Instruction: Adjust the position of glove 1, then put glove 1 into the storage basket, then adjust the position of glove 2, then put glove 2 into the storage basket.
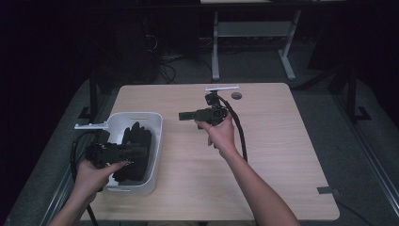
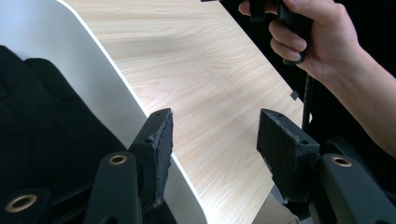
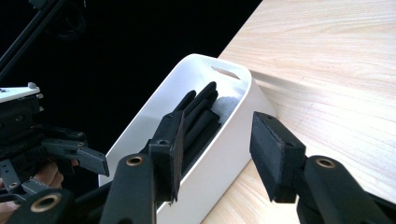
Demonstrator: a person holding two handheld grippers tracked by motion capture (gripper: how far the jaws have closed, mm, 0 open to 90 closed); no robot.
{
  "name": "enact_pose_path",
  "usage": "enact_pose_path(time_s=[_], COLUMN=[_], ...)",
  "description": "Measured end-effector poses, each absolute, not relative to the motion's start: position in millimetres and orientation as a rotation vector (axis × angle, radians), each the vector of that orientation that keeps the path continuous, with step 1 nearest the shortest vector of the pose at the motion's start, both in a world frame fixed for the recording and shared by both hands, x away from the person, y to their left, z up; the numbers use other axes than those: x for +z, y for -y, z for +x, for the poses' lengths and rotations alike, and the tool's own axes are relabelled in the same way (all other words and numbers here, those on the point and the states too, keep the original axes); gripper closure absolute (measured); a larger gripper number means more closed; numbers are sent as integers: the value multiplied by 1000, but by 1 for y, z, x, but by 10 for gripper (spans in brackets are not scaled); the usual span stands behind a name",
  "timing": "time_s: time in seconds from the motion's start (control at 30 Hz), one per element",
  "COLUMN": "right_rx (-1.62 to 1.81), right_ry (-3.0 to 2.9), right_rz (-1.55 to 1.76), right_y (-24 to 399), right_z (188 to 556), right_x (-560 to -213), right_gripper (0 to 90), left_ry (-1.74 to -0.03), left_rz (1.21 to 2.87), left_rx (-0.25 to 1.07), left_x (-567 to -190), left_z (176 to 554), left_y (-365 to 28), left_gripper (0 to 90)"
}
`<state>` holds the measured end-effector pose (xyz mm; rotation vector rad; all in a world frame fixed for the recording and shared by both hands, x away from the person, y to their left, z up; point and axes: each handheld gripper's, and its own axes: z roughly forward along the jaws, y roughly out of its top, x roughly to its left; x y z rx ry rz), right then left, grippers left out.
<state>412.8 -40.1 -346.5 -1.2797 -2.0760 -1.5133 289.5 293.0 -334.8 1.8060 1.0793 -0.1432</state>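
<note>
A white bin (image 1: 159, 123) stands at the table's left front and holds black glove-like pieces (image 1: 136, 141). My left gripper (image 1: 145, 149) hovers over the bin's near half, pointing right. Its jaws stand open with nothing between them (image 2: 215, 135); the bin's rim (image 2: 112, 65) and the black fabric (image 2: 42, 121) lie below. My right gripper (image 1: 184, 116) is held above the table's middle, pointing left toward the bin. Its jaws (image 3: 217, 140) are open and empty, and beyond them are the bin (image 3: 224, 158) and its black contents (image 3: 201, 114).
The light wooden table (image 1: 282, 150) has a round cable hole (image 1: 236, 95) near its far edge. A piece of grey tape (image 1: 327, 190) sits at the right front edge. White desk legs (image 1: 215, 47) stand on the dark floor behind.
</note>
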Motion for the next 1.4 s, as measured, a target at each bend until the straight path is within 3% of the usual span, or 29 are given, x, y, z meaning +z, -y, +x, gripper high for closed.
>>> enact_pose_path(time_s=[1.4], right_rx=[-1531], right_ry=[2016], right_rz=[-1429], right_y=[111], right_z=[397], right_x=[-361], right_gripper=[536], left_ry=[-1018], left_rz=[1857], left_rx=[-184], left_x=[-335], left_z=[295], left_y=[-254], left_gripper=[384])
